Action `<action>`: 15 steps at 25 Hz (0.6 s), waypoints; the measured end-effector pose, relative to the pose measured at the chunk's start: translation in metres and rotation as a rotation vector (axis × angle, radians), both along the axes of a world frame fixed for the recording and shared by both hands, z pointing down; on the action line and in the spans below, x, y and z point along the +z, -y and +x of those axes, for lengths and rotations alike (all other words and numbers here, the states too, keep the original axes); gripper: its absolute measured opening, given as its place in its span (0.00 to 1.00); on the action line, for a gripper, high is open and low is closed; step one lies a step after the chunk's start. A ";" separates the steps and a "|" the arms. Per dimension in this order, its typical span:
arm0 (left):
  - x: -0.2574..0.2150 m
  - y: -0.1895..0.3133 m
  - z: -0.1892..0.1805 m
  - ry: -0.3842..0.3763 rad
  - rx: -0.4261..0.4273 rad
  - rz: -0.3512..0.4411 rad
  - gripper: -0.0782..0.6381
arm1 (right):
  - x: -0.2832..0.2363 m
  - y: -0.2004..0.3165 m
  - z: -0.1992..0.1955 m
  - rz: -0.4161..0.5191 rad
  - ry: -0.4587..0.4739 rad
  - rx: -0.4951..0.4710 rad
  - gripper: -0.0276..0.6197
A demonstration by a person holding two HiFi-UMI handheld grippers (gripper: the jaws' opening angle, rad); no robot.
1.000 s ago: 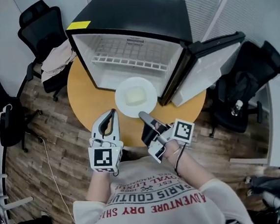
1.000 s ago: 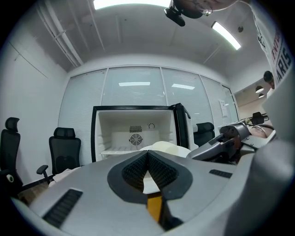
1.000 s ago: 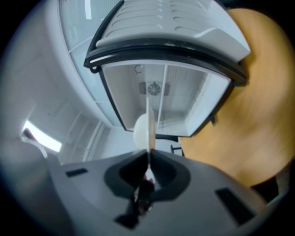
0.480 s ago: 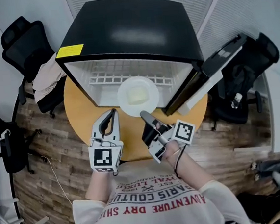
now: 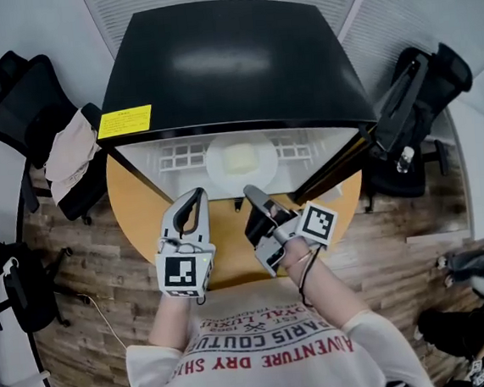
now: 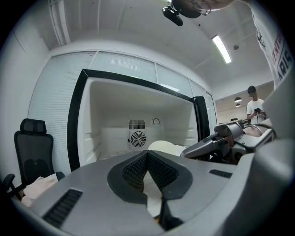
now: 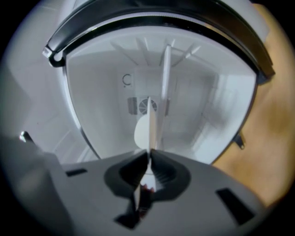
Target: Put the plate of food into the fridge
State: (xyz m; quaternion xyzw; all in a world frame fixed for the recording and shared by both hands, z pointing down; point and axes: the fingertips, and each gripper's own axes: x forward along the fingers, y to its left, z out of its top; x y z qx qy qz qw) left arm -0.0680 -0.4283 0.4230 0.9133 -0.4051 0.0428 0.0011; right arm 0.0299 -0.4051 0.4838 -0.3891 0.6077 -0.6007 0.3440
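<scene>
where the printed shirt (image 5: 265,348) ends, at the point farthest from the fridge (image 5: 229,62), two arms reach toward its open front. the left gripper (image 5: 196,194) hangs over the round wooden table (image 5: 137,207) just short of the fridge's opening, its jaws pressed together at the tips with nothing pinched between them. beside it, toward the fridge's door side, the right gripper (image 5: 250,193) is rolled onto its side, its jaws clamped narrowly on the near rim of the white plate (image 5: 218,169), which shows edge-on as a thin white line between the pads. the plate is level just inside the fridge's mouth, under the front edge of its black top, with a pale block of food (image 5: 240,158) at its middle; whether it rests on the fridge floor or hangs just above it is hard to say. a white wire shelf (image 5: 179,157) shows deeper in the fridge, and a round fan vent (image 6: 137,138) sits in its back wall. the door (image 5: 396,110) stands swung wide at the fridge's right in the head view. a yellow label (image 5: 124,121) marks the front left corner of the fridge's top.
</scene>
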 end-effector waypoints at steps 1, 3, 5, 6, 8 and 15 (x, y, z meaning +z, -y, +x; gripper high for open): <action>0.001 0.004 0.000 -0.004 0.008 -0.007 0.15 | 0.001 0.004 0.000 -0.004 0.001 0.012 0.10; 0.003 0.010 0.000 -0.012 0.021 -0.027 0.15 | 0.002 0.011 0.001 -0.010 0.001 0.034 0.10; 0.005 0.016 -0.001 -0.007 0.035 -0.026 0.15 | 0.004 0.018 0.002 -0.017 0.000 0.054 0.10; 0.006 0.019 -0.001 -0.004 0.042 -0.024 0.15 | 0.005 0.021 0.002 -0.020 0.006 0.065 0.10; 0.009 0.023 -0.002 -0.004 0.057 -0.035 0.15 | 0.006 0.026 0.003 -0.027 0.017 0.087 0.11; 0.017 0.038 0.001 0.002 0.094 -0.042 0.15 | 0.010 0.044 0.006 -0.032 0.026 0.144 0.12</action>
